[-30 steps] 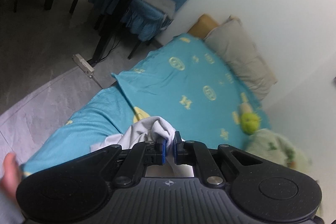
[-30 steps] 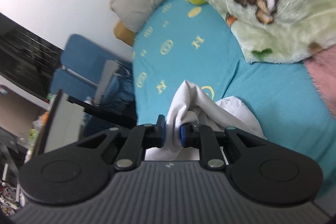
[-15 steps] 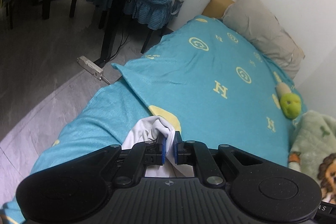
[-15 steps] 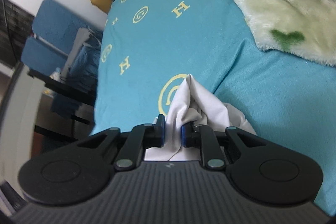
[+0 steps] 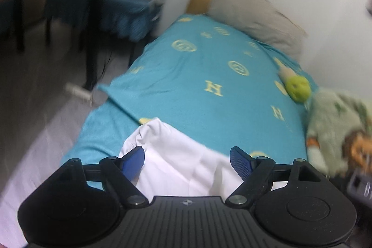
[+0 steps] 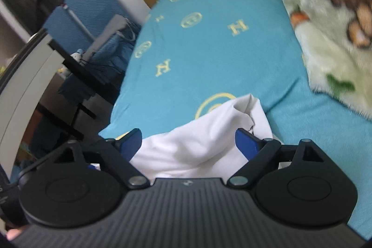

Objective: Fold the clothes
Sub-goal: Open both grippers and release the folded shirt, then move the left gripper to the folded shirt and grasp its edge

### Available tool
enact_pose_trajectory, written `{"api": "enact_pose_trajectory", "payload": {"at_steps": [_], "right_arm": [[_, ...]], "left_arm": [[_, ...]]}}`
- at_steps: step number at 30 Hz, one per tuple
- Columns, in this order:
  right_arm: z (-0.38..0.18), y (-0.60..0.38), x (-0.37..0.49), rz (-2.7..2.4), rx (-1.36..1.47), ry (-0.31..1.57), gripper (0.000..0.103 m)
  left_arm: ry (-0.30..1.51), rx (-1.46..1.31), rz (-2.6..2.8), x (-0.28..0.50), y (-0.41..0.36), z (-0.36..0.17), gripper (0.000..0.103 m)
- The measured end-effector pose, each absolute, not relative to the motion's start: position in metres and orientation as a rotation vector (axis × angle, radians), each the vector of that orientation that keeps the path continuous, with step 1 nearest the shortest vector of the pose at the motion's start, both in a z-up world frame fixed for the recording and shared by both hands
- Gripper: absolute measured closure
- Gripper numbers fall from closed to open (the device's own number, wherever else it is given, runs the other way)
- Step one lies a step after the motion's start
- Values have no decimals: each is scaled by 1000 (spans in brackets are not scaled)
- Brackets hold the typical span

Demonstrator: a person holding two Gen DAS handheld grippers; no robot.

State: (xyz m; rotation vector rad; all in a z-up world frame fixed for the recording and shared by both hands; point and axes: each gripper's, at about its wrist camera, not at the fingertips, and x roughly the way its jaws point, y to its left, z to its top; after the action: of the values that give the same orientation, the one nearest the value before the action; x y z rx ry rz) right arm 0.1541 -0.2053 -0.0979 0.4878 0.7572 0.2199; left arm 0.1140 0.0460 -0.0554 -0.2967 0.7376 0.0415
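Observation:
A white garment lies on the turquoise bed sheet at the near end of the bed. It also shows in the right wrist view, bunched with a raised fold at its far right. My left gripper is open, its blue pads spread wide over the cloth's left part. My right gripper is open too, its pads on either side of the cloth's right part. Neither grips the cloth.
A grey pillow lies at the bed's head, with a green plush toy by the wall. A green lion-print blanket covers the bed's right side. Blue chairs and a black-legged desk stand left of the bed.
Both grippers were shut on bunched white cloth; both have opened wide and let it go. The cloth now lies spread on the sheet.

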Motion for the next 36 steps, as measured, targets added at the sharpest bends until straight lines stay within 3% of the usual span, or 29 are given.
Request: {"api": "enact_pose_trajectory", "payload": {"at_steps": [3,4,5,7,9,13,23,31,36], "right_arm": [[-93,-205,145,214,434,704,15],[-93,-204,144,221,412,699,20],[-94,-201,147,226,379,706,37],[-100,-196,155,226,316,724,40],[-112,-192,169,207,268,751,55],[-136,-193,184,188,263,833,56],[-100,-201,114,188,275,779,55],[-127,-196,110,159,218,895,57],[-130,-197,113,155,237,903,57]], "left_arm": [[724,-195,24,106,35,-58,19],[734,-171,24,107,32,-62,19],[749,-151,25,111,31,-66,19],[773,-115,25,119,27,-74,19],[795,-81,36,126,23,-83,19],[833,-68,43,131,23,-96,20],[740,-122,-22,65,26,-59,20],[847,-7,-14,60,6,-79,19],[858,-104,-15,54,19,-75,18]]}}
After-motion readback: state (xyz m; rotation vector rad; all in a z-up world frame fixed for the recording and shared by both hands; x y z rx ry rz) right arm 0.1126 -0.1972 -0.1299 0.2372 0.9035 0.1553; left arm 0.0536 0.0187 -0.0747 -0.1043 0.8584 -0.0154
